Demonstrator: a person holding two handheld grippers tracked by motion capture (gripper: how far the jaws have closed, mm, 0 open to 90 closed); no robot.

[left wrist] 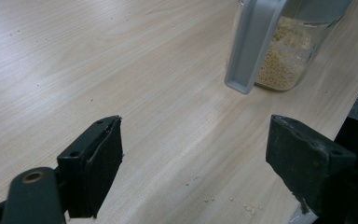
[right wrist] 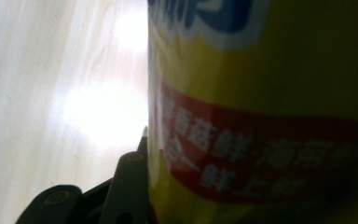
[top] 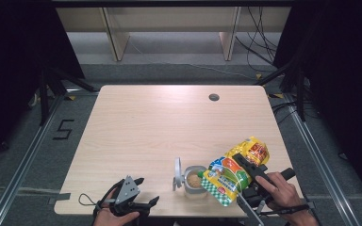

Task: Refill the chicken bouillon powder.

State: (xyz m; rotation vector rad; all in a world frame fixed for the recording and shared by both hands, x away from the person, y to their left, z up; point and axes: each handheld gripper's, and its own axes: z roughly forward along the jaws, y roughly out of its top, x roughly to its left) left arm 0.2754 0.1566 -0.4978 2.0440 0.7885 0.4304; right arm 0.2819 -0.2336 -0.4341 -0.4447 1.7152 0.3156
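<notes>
The right claw (top: 245, 165) grips a colourful packet (top: 235, 170) across its middle, its jaws closed on it, and holds the packet tilted above the table (top: 160, 127) with its lower corner at the rim of a clear jar (top: 194, 181). In the right gripper view the packet (right wrist: 261, 107) presses right against the one jaw that shows, yellow with a red band of print, and the pale tabletop (right wrist: 51, 93) lies beyond it.

The left claw (top: 146, 190) sits low at the near edge of the table, well apart from the right one, with its jaws spread wide and nothing between them. Seen from this claw, the jar (left wrist: 286, 56) stands ahead and to the right, holding pale grains. Its grey lid (left wrist: 254, 44) is flipped open and stands up on the jar's side. A few loose grains (left wrist: 247, 207) lie on the wood (left wrist: 98, 56) between the jaws.
</notes>
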